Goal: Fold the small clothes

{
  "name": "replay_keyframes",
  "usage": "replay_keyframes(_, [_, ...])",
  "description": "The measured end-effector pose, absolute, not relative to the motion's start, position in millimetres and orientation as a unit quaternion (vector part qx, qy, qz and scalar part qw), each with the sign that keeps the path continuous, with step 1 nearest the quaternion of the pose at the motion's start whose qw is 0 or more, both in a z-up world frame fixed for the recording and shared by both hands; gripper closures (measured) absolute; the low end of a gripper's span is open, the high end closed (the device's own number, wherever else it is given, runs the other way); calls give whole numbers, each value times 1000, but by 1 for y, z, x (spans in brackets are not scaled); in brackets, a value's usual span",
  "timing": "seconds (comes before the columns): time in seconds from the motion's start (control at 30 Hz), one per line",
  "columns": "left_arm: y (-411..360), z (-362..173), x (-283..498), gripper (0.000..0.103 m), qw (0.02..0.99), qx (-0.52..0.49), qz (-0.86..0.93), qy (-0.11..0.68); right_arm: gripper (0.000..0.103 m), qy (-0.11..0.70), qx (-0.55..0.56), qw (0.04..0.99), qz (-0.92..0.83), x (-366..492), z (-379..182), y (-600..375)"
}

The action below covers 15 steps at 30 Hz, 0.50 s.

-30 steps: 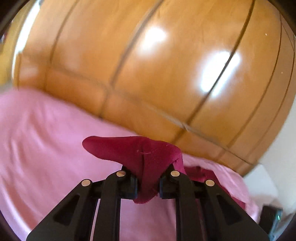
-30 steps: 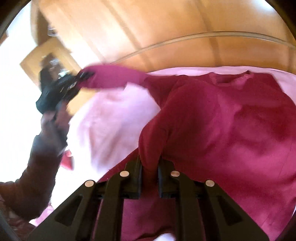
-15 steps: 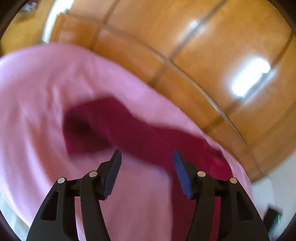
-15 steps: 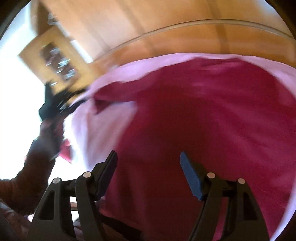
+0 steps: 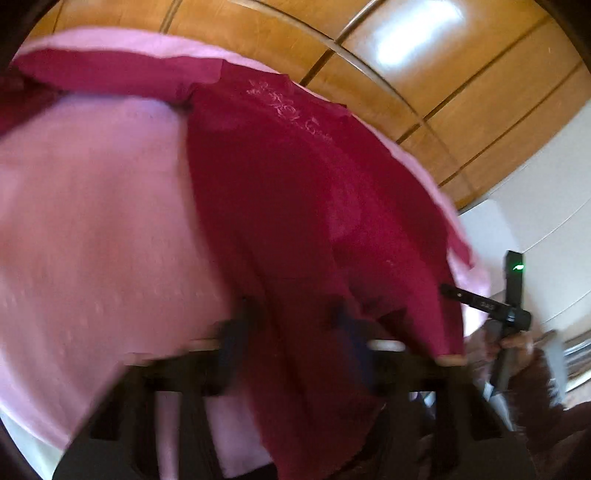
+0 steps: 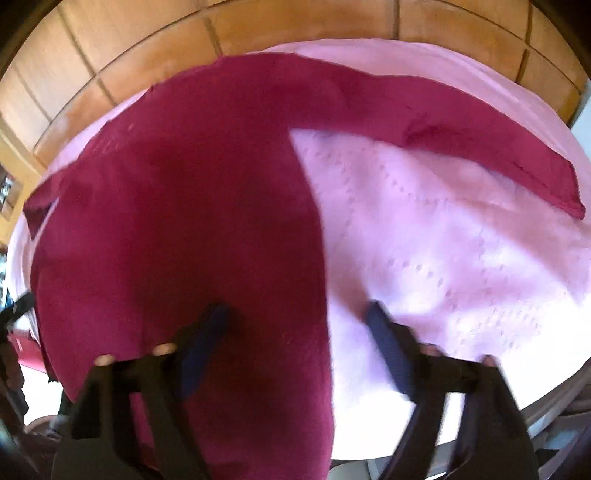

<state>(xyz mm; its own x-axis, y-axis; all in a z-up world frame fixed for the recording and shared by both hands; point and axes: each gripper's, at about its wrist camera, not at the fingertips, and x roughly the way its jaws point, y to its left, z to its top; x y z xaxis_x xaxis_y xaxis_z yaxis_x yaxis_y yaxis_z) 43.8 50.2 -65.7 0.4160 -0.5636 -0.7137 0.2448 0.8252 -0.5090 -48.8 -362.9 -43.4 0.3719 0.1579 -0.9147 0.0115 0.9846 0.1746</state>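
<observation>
Hanging over the near hem of the dark red garment [image 5: 288, 206], the left hand-held gripper [image 5: 291, 325] showed only as a blur; its jaws had just been closing and stood narrow with a fold of the red cloth between them, though whether the pads pressed on it I could not tell. The right hand-held gripper [image 6: 295, 332] stood partly open after closing some way, one finger over the garment [image 6: 184, 221] and the other over the pink cover [image 6: 443, 240], the garment's side edge running between them and nothing gripped. The garment lay spread flat on the pink cover [image 5: 92, 221], its body nearest the grippers and one long sleeve [image 6: 461, 140] stretched out sideways from its far end, its cuff well out from the body. Pale embroidery [image 5: 288, 107] sat near the garment's far edge. Beside the garment's near corner, in the left wrist view, a hand [image 5: 517, 350] in a dark sleeve held black gear. Beyond the garment's far edge rose glossy wooden panelling [image 6: 258, 26]
</observation>
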Motion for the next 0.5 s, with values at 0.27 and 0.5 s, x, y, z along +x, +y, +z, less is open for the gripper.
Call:
replay_keyframes(0.27, [88,-16,47,95,853,-140,-249,437,96,514,73,842,146,-67,10,-345])
replay_keyframes(0.5, [111,-32,32,76,842,-78,-222,485,55,571,47,801,175,-86,-21,-322])
